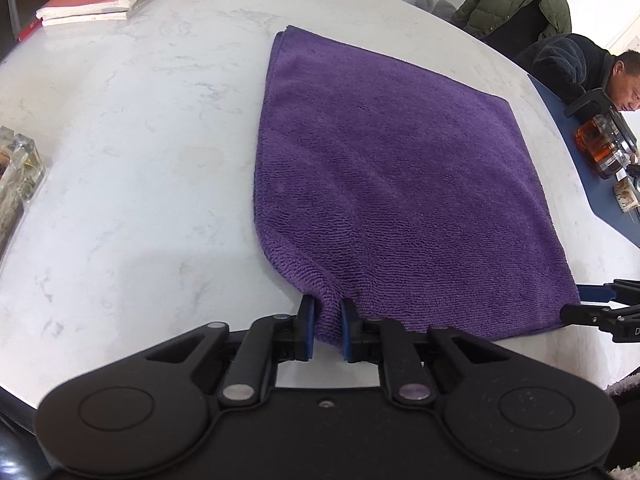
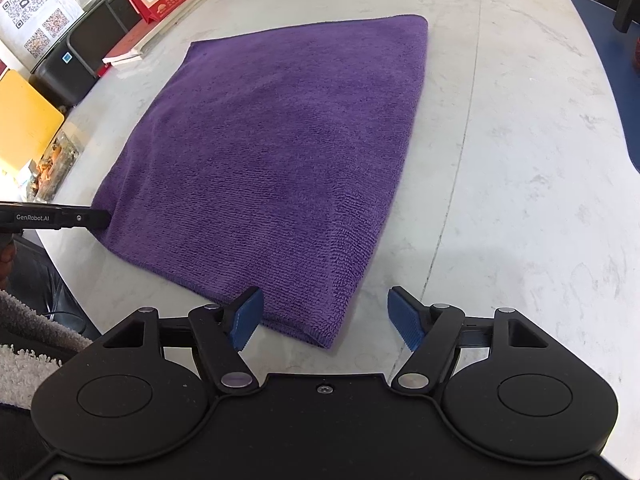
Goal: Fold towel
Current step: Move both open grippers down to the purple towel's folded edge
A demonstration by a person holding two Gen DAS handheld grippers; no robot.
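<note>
White table [image 1: 140, 140]: left tongs [image 1: 327, 322] pinch towel [image 1: 380, 160] corner; right tongs [image 2: 324, 320] gape, holding nothing.

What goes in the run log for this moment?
left gripper: shut on towel near corner | right gripper: open at other corner | towel: flat on table

"GenRobot.AI" on left gripper [image 2: 96, 218] side; QR sheet [image 2: 36, 16] text unreadable.

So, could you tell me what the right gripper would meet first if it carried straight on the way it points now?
Most likely the near right corner of the purple towel, which lies between the open fingers of the right gripper. Depth is hard to judge; it might touch the bare white table beside that corner.
</note>
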